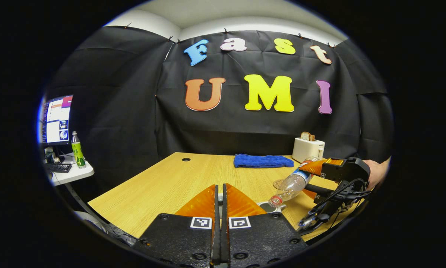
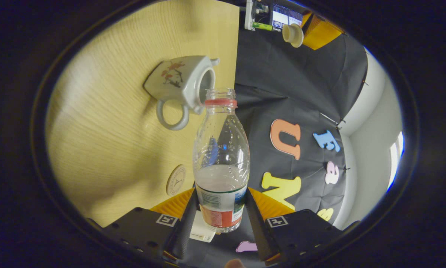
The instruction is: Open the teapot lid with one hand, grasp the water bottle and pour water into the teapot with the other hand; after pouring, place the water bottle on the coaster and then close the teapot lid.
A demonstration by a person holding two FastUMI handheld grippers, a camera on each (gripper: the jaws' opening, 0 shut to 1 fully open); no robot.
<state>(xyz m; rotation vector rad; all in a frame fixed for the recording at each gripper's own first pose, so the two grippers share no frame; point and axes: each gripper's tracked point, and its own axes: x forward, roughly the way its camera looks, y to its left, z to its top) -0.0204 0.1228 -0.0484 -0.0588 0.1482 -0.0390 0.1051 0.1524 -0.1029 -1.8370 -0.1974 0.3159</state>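
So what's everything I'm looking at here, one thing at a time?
Water bottle: one, clear with a red neck ring, uncapped, tilted with its mouth at the teapot's opening.
Teapot: one, grey with a red flower print, on the table, lid off.
Lid: one, cream, at the left gripper's fingers.
Coaster: one, tan, round, on the table.
Table: one, light wood.
Towel: one, blue, folded, at the table's far edge.
Toaster: one, white, bread in it, beside the towel.
Green bottle: one, on a side desk by a monitor.
Right gripper: clamped on the water bottle.
Left gripper: fingers together.
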